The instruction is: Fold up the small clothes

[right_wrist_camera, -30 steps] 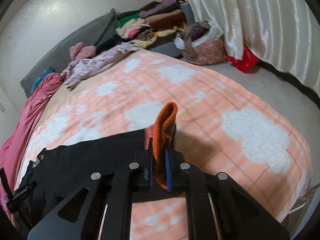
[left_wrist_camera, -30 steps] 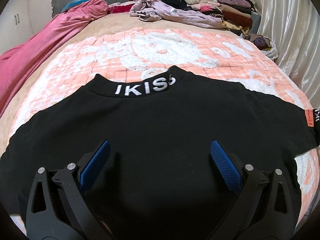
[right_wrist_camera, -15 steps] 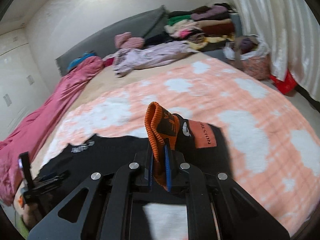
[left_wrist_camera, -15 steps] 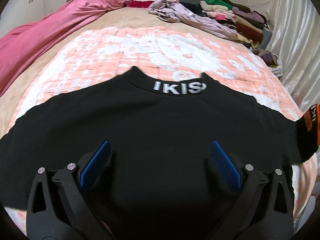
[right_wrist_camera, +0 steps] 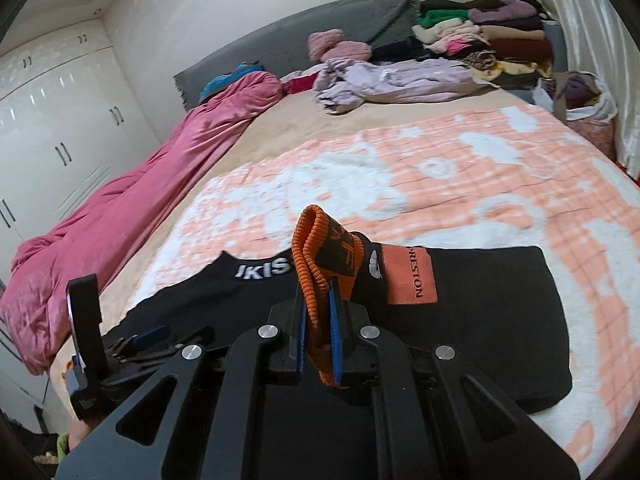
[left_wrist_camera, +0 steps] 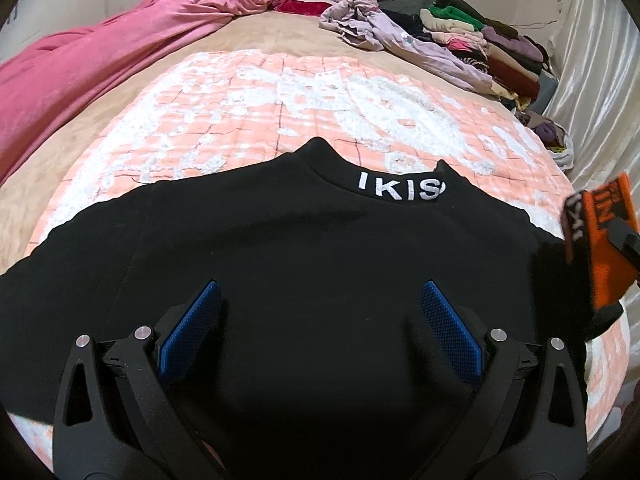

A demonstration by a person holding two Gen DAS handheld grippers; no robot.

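Note:
A small black top (left_wrist_camera: 320,248) with white letters on its collar (left_wrist_camera: 400,191) lies flat on the orange-and-white blanket (left_wrist_camera: 280,96). My left gripper (left_wrist_camera: 318,322) hovers open over the body of the top, blue pads (left_wrist_camera: 192,328) wide apart, nothing between them. My right gripper (right_wrist_camera: 318,320) is shut on the orange ribbed cuff (right_wrist_camera: 312,256) of the top's right sleeve, lifted and brought inward over the garment (right_wrist_camera: 480,300). That cuff (left_wrist_camera: 600,240) and part of the right gripper show at the right edge of the left wrist view. The left gripper (right_wrist_camera: 148,340) appears low left in the right wrist view.
A pink duvet (left_wrist_camera: 100,52) lies along the left side of the bed. Loose lilac clothes (left_wrist_camera: 392,36) and a stack of folded clothes (left_wrist_camera: 492,44) sit at the far right near the headboard. A white curtain (left_wrist_camera: 592,80) hangs right. White wardrobes (right_wrist_camera: 52,128) stand left.
My right gripper has carried the orange cuff up and leftward over the top, folding the sleeve inward. The left gripper has shifted left over the top and stayed open.

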